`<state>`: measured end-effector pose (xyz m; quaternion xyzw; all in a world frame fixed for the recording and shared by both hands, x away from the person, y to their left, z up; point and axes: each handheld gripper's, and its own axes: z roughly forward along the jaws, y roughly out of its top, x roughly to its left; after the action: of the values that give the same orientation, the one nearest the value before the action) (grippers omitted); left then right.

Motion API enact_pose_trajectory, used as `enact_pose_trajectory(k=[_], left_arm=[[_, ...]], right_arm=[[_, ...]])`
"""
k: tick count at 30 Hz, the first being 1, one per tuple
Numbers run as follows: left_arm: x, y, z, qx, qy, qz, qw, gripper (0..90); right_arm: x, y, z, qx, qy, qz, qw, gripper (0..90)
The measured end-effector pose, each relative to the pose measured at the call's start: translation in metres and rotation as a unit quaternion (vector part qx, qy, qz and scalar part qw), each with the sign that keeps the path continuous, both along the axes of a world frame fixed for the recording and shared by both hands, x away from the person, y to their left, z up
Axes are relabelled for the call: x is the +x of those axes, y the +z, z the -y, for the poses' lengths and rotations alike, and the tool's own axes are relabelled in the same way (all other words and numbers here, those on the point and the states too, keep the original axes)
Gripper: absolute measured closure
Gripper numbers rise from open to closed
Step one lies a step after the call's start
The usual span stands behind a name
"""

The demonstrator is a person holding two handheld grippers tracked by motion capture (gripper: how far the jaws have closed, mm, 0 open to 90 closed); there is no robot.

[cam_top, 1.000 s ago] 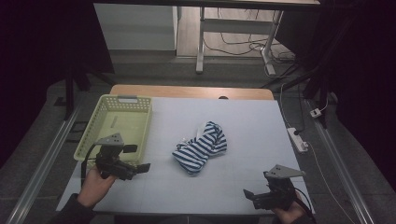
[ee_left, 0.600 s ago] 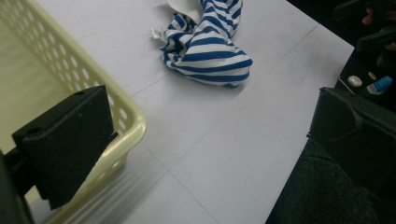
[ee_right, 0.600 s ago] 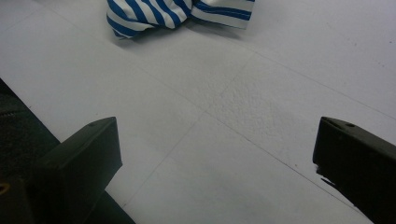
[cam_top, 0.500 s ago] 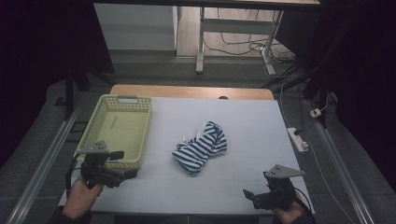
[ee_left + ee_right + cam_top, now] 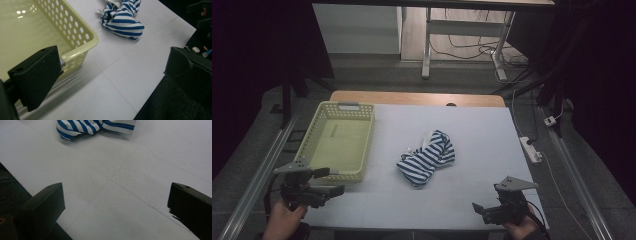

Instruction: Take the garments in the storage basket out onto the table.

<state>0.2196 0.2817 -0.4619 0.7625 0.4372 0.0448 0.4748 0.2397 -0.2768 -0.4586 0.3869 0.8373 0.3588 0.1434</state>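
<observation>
Fingers of both grippers stand wide apart, holding nothing: the left gripper just beside the yellow basket, the right gripper at the table's near edge. The striped cloth lies crumpled mid-table between them, untouched.

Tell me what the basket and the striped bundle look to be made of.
Basket: looks like moulded plastic, pale yellow-green, glossy; light spots reflect on its floor and its walls carry regular punched holes. Striped bundle: soft fabric in blue and white, matte; it lies crumpled in folds, with what seems a sewn hem. Exact fibre is not readable.
</observation>
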Motion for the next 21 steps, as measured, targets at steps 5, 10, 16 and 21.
enact_pose_trajectory(k=[5,10,16,21], left_arm=[[-0.006,-0.004,-0.009,-0.005,0.010,-0.005,0.9999,0.4],[-0.011,-0.008,-0.017,-0.010,0.019,-0.011,0.9997,0.5],[-0.017,-0.010,-0.026,-0.015,0.030,-0.014,0.9994,0.4],[-0.022,-0.012,-0.033,-0.014,0.041,-0.014,0.9990,0.5]], right_arm=[[0.000,0.000,0.000,-0.002,0.000,-0.001,1.0000,0.5],[0.000,0.000,0.000,-0.002,0.000,-0.001,1.0000,0.5],[0.000,0.000,0.000,-0.002,0.000,-0.002,1.0000,0.5],[0.000,0.000,0.000,-0.002,0.001,-0.002,1.0000,0.5]])
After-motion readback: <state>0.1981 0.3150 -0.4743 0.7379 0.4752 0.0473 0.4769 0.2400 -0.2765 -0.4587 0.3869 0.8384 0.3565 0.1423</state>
